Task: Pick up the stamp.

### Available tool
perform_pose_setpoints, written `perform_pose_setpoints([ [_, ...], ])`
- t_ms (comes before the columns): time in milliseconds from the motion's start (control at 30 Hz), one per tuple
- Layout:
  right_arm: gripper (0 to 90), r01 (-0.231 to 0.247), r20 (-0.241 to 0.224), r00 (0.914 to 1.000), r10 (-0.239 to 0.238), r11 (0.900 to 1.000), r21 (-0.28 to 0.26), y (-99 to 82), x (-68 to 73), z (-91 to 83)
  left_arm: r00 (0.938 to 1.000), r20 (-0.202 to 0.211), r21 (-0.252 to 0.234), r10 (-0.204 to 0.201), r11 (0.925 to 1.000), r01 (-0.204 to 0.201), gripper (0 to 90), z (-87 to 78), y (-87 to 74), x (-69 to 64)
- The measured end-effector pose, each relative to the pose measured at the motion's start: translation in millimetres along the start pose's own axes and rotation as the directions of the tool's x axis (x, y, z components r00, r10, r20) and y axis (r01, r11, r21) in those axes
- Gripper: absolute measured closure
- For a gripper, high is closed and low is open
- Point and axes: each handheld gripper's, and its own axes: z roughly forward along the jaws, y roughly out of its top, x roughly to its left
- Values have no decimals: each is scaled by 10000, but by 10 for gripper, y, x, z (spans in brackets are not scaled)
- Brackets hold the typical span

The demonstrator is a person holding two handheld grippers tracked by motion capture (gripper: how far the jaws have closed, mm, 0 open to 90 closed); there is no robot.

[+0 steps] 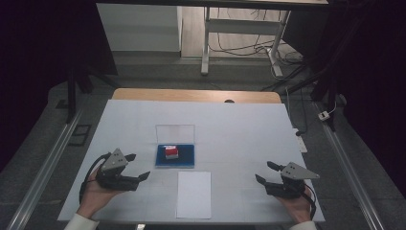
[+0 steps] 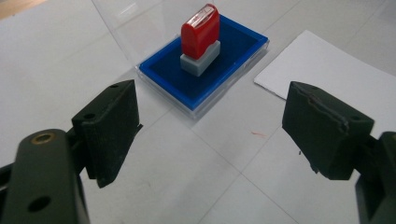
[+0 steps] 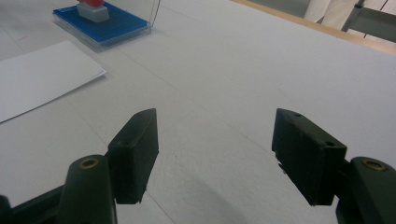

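At centre frame of the high view, a red stamp (image 1: 171, 152) with a grey base stands upright on a blue ink pad (image 1: 175, 156), whose clear lid (image 1: 175, 132) is swung up behind it. Just below the pad, at lower centre, lies a blank sheet of white paper (image 1: 193, 194). All of it rests on the white-covered surface (image 1: 239, 139).

The left tool (image 1: 139, 166) sits at lower left of the high view, gaping wide and holding nothing; the left gripper view shows the stamp (image 2: 200, 38) in the upper middle, ahead of the opening and somewhat left of its centre line. The right tool (image 1: 264, 172), at lower right, is equally wide apart and empty, well away from the pad; its own view puts the ink pad (image 3: 100, 23) at the far upper left corner.

The step in hand looks like the reach for the stamp, and the left tool is the better placed for it. To do it well:

- Swing slightly so the stamp sits centred between the pads.
- Close on the red handle's broad sides, above the grey base, so the base stays free to press flat.
- Keep clear of the raised lid behind.
- Lift straight up, so the pad is not dragged along.
- The right tool could steady the paper if it slides.

Count: one stamp, one ink pad with one lid, one sheet of paper, two tools.
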Motion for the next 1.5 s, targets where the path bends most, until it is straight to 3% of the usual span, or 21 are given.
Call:
perform_pose_setpoints([
  [367,315,14,-170,9999,-13,10000,87,-7,18,45,9992,162,207,355,9991,-359,197,92,191,69],
  [700,316,-46,-53,10000,46,10000,57,-16,1,25,9972,292,592,686,9958,-703,202,237,360,84],
  [967,320,-43,-1,10000,43,9999,161,-28,-6,39,9964,444,708,721,9947,-751,214,341,464,150],
  [1200,320,-2,-77,10000,3,9999,159,-30,-5,44,9946,479,987,926,9904,-969,225,488,550,193],
  [1500,320,1,-121,9999,2,9997,249,-43,5,57,9867,723,1304,1457,9794,-1541,265,653,623,193],
])
